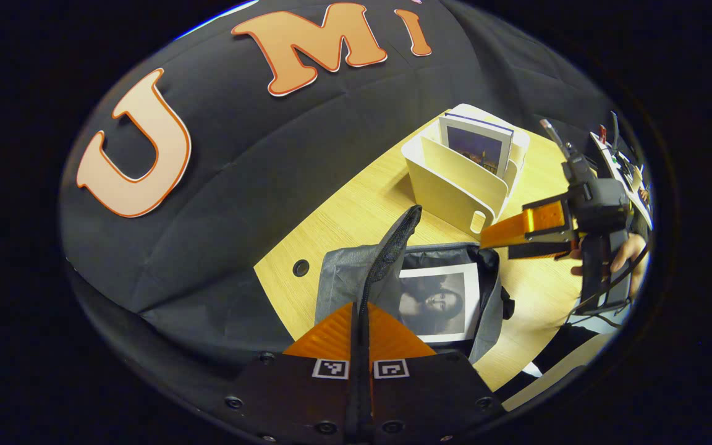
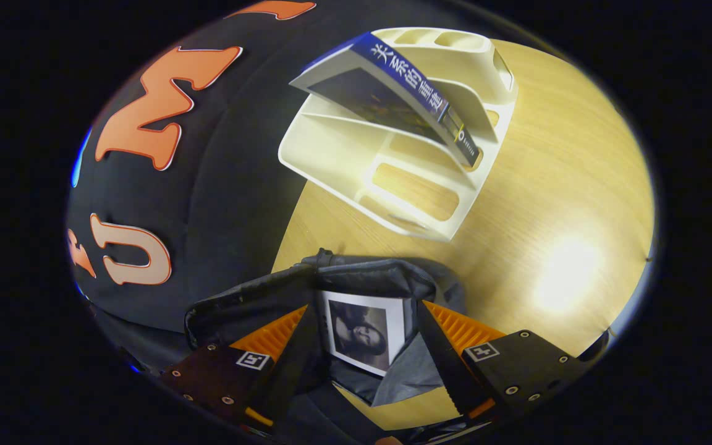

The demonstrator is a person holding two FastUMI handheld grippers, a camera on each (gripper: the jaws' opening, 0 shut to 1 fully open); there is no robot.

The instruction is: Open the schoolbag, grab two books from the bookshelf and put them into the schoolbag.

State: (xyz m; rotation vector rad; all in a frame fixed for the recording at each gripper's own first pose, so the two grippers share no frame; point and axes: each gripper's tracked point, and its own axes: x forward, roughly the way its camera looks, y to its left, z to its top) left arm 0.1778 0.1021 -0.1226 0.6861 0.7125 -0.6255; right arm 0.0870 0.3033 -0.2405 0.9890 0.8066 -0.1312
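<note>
Left gripper (image 1: 359, 309) pinches the schoolbag (image 1: 356, 272) flap upright; right gripper (image 2: 362, 337) hovers spread wide over the portrait book (image 2: 365, 330) inside — seemingly untouched; second book (image 2: 393, 86) leans in the bookshelf (image 2: 356, 161).

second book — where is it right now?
The blue-spined book leans in the cream bookshelf on the wooden table, beyond the open schoolbag. In the left gripper view it stands upper right, in the rack's rear slots.

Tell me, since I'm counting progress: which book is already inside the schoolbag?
The black-and-white portrait-cover book, lying in the open grey schoolbag; the blue-spined book leans in the cream bookshelf.
</note>
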